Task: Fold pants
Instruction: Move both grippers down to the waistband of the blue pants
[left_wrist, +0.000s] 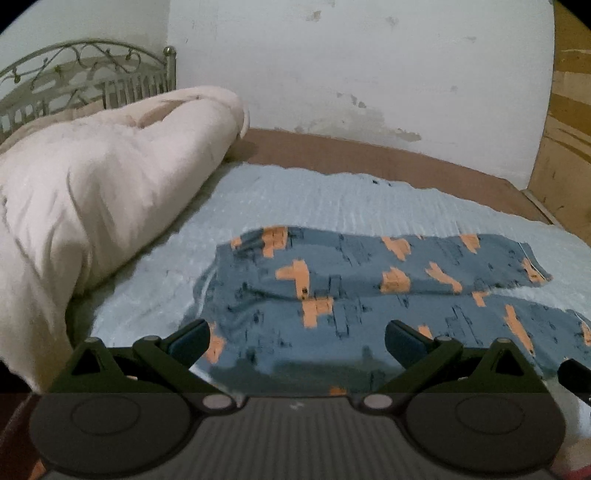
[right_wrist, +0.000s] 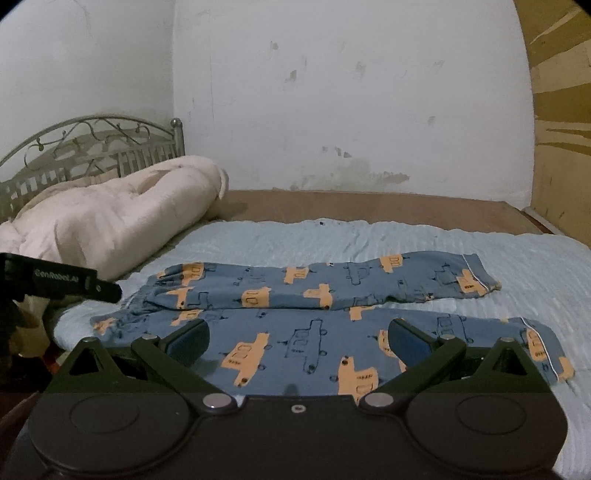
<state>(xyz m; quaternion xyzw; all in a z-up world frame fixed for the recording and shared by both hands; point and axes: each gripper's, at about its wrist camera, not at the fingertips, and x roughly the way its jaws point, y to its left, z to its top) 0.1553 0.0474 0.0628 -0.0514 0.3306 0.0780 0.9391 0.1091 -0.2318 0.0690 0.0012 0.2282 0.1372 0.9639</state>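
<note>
While left blurs, right shows pants (right_wrist: 325, 325) print

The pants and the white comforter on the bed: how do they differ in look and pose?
The pants are blue with orange vehicle prints; the comforter is plain off-white. The pants lie flat, legs spread side by side; the comforter is bunched in a bulky heap near the headboard. Both rest on the bed.
</note>
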